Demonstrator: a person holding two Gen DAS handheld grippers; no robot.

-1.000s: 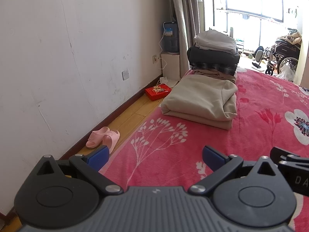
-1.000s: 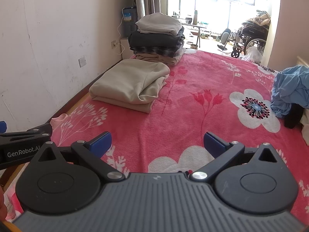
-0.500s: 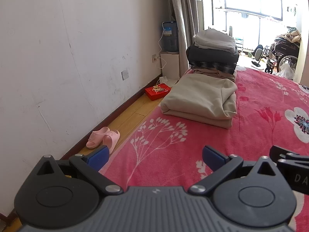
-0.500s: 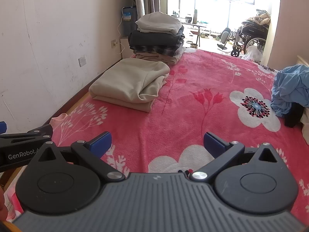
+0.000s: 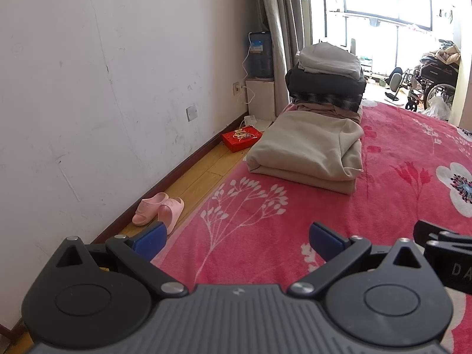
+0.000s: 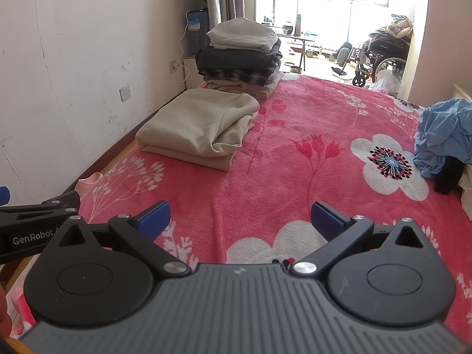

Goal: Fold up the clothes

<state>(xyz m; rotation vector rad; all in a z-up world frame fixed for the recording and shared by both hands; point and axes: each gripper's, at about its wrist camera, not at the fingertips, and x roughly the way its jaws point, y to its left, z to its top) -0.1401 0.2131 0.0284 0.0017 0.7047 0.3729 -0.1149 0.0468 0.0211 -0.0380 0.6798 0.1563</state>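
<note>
Folded beige garment (image 6: pixel 197 128): lying flat on the red floral blanket (image 6: pixel 295 177), near the bed's left edge, well ahead of both grippers. Its long axis is running away from the cameras toward the window; the rounded folded corner is facing right and forward.

Stack of folded clothes (image 6: pixel 240 56): sitting just behind the beige garment at the far left corner of the bed, a pale grey piece on top, dark and plaid pieces beneath, tan ones at the bottom.

Crumpled blue garment (image 6: pixel 445 135): lying unfolded at the bed's right edge, a black item touching its lower side.

Left gripper (image 5: pixel 237 240): hovering over the blanket's left border, blue-padded fingers spread wide, gripping nothing.

Right gripper (image 6: pixel 240 218): hovering over the blanket beside the left one, fingers likewise spread wide and holding nothing.

Room: white scuffed wall (image 5: pixel 88 88) running along the left; wooden floor strip carrying pink slippers (image 5: pixel 157 209) and a red box (image 5: pixel 242 137); water dispenser (image 5: pixel 259 56) standing by the curtain; wheelchair (image 6: pixel 380 56) standing beyond the bed near the bright window.
</note>
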